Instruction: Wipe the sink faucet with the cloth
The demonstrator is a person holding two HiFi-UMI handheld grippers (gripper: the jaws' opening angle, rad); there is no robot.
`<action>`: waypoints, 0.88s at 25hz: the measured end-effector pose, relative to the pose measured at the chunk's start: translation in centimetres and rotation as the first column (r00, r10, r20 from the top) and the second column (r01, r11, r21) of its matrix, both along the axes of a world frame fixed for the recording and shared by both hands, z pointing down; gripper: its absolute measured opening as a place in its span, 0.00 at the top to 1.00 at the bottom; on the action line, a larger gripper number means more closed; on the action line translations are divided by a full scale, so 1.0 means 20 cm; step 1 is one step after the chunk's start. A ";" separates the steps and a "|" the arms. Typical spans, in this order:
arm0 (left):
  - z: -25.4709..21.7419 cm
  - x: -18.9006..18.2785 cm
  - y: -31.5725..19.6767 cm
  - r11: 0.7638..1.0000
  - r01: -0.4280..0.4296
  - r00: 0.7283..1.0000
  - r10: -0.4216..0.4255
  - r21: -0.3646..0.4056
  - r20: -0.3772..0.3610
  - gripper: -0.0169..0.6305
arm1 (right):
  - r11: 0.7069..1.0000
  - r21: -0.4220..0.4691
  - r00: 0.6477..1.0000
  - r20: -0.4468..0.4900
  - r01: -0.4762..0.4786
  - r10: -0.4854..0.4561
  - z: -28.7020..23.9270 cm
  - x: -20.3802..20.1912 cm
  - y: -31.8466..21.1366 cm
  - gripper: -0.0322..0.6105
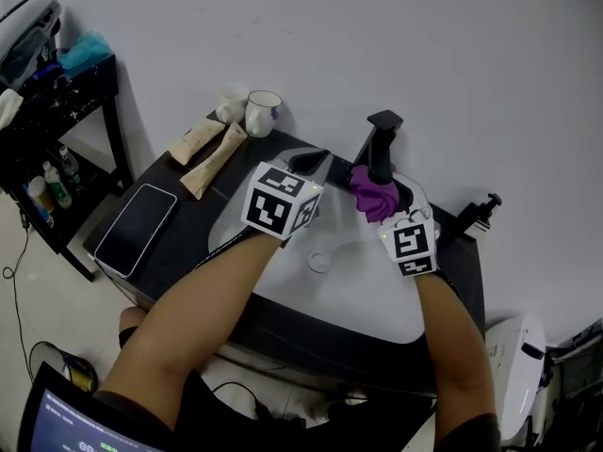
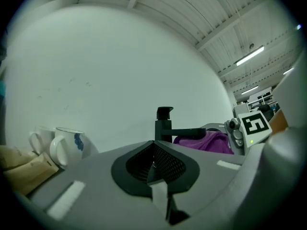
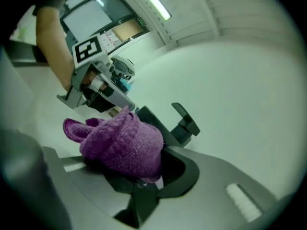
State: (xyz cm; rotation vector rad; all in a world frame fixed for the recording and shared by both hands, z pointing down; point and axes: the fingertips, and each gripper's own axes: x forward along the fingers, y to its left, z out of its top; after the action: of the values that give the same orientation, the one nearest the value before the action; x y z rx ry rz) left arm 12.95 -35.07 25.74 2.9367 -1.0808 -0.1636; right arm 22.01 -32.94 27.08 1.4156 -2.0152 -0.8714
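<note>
A black faucet (image 1: 382, 147) stands at the back rim of the white sink (image 1: 358, 285). A bunched purple cloth (image 1: 374, 194) lies against the faucet's spout, just in front of its column. My right gripper (image 1: 383, 209) is shut on this cloth, which fills the right gripper view (image 3: 122, 145) with the faucet (image 3: 184, 123) behind it. My left gripper (image 1: 309, 163) is shut on nothing and hovers over the sink's back left rim, left of the faucet. In the left gripper view the faucet (image 2: 165, 126) and the cloth (image 2: 204, 142) lie ahead and to the right.
Two white cups (image 1: 254, 111) and two beige tubes (image 1: 212, 153) lie at the counter's back left. A dark phone (image 1: 137, 229) lies on its left end. A black soap dispenser (image 1: 480, 210) stands right of the sink. The drain (image 1: 319, 262) is in the basin's middle.
</note>
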 end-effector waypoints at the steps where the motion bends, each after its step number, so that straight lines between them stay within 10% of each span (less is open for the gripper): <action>1: 0.00 0.01 0.00 1.000 -0.006 1.000 0.006 0.001 -0.002 0.95 | 0.998 0.050 0.999 -0.030 -0.030 0.032 0.00 0.01 -0.03 0.86; 8: -0.02 0.06 -0.04 0.999 -0.031 0.999 0.032 0.017 -0.037 0.95 | 0.972 0.157 0.984 0.003 -0.175 0.177 -0.01 0.05 -0.18 0.86; 22: 0.01 0.01 -0.08 1.000 -0.005 0.999 0.004 -0.015 -0.039 0.95 | 0.956 -0.037 0.956 -0.043 -0.293 0.291 0.14 0.04 -0.22 0.87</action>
State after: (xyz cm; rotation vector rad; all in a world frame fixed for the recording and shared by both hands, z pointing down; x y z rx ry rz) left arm 13.19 -36.70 25.91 2.9100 -1.0654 -0.2105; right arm 22.85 -37.30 29.97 1.6088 -1.7283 -0.7143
